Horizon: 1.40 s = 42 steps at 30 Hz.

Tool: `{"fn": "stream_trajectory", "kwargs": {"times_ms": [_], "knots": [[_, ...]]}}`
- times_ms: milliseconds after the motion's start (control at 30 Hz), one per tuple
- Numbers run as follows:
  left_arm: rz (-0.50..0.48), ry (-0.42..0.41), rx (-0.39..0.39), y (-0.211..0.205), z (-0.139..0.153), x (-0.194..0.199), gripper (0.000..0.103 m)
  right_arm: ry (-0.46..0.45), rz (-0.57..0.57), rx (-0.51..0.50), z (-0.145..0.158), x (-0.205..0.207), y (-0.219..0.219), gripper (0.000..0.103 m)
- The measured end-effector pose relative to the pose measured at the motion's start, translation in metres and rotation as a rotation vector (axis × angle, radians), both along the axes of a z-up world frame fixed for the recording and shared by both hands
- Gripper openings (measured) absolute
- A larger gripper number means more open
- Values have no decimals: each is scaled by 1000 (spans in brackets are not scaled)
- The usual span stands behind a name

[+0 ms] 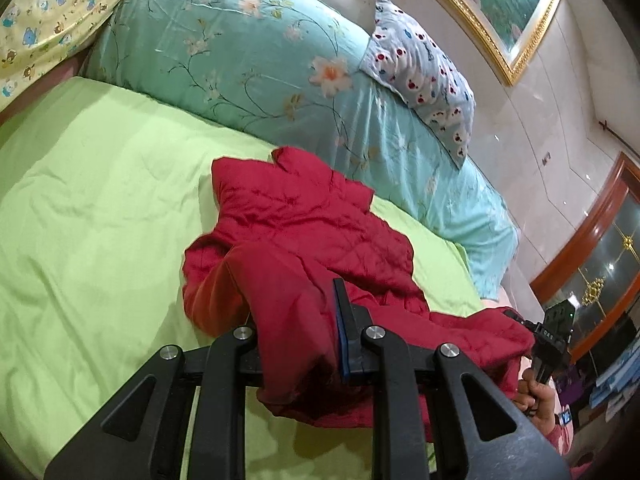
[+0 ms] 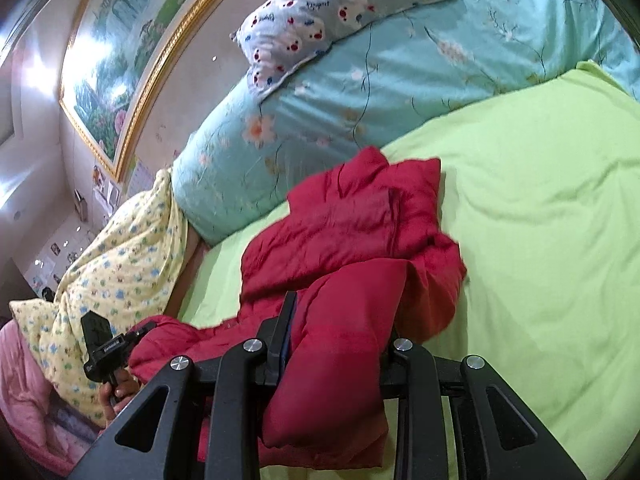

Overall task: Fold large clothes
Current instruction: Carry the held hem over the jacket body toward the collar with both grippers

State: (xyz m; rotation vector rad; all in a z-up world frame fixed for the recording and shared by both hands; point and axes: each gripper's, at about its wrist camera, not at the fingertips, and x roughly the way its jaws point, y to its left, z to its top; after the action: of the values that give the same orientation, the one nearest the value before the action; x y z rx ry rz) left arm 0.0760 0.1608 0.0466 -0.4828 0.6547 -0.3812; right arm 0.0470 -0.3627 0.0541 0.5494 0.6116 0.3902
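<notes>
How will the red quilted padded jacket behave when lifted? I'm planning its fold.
Probably floppy: the red quilted padded jacket sags between the left gripper and right gripper clamping it. Likely light for its bulk, being puffy. Its smooth shell may slide on the green bedsheet.

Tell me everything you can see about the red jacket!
The red jacket is puffy and quilted, with stitched lines and many wrinkles. It looks soft and padded. It lies crumpled, not yet neatly folded, on the green sheet, its far end near the blue flowery quilt. The left gripper and the right gripper each pinch a bunch of its near edge, lifting that edge off the sheet.
</notes>
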Motion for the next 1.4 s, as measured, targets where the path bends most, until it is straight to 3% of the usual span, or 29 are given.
{"fn": "stream_trajectory", "kwargs": {"times_ms": [567,833,1100,1400], "knots": [[77,-12,90,-19,10,66,19,-33,-76,-68,14,73,10,28],[129,-22,138,-31,13,115,19,-30,-123,-62,13,118,9,30],[180,15,160,-33,-1,179,19,-13,-179,-70,1,169,6,31],[207,108,196,-37,-38,253,20,57,-268,-125,-31,234,3,31]]}}
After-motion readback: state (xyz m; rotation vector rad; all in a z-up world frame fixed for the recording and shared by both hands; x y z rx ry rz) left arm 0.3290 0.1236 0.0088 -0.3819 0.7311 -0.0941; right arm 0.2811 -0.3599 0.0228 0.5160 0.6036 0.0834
